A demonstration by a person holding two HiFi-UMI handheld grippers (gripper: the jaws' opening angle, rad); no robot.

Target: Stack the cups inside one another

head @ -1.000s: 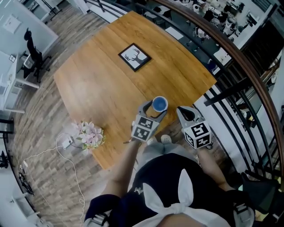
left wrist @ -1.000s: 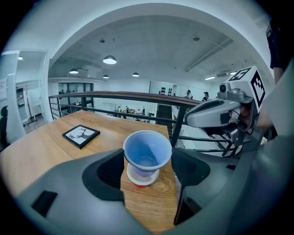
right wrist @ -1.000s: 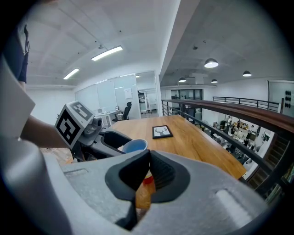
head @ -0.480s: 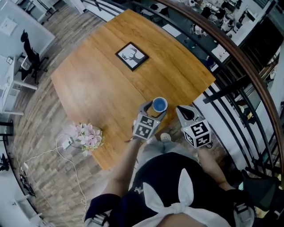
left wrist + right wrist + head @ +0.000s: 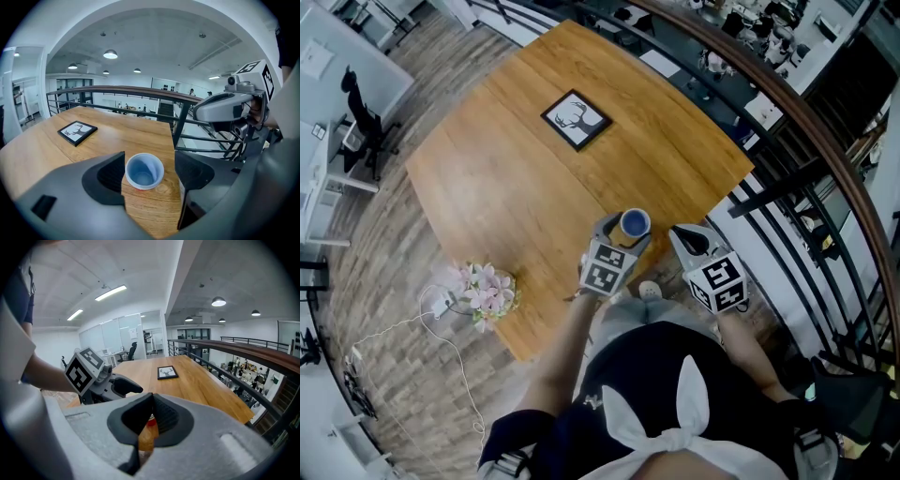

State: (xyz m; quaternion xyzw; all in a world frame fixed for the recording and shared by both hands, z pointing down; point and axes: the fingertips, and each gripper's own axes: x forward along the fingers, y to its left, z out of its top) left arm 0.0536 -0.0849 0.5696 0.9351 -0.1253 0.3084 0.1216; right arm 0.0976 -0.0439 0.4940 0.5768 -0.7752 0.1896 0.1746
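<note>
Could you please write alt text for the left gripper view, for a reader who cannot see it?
A blue cup stands upright on a wooden table between the open jaws of the left gripper. The right gripper hangs at the upper right, a framed deer picture lies on the table at left, and a railing runs behind.

The left hand-held gripper (image 5: 628, 230) reaches over the bench's near edge, jaws level and spread wide. The bare left forearm (image 5: 555, 361) stretches forward behind it. The right hand-held gripper (image 5: 682, 234) hangs just beside it, off that edge near the right corner, its jaws together at the tips.
</note>
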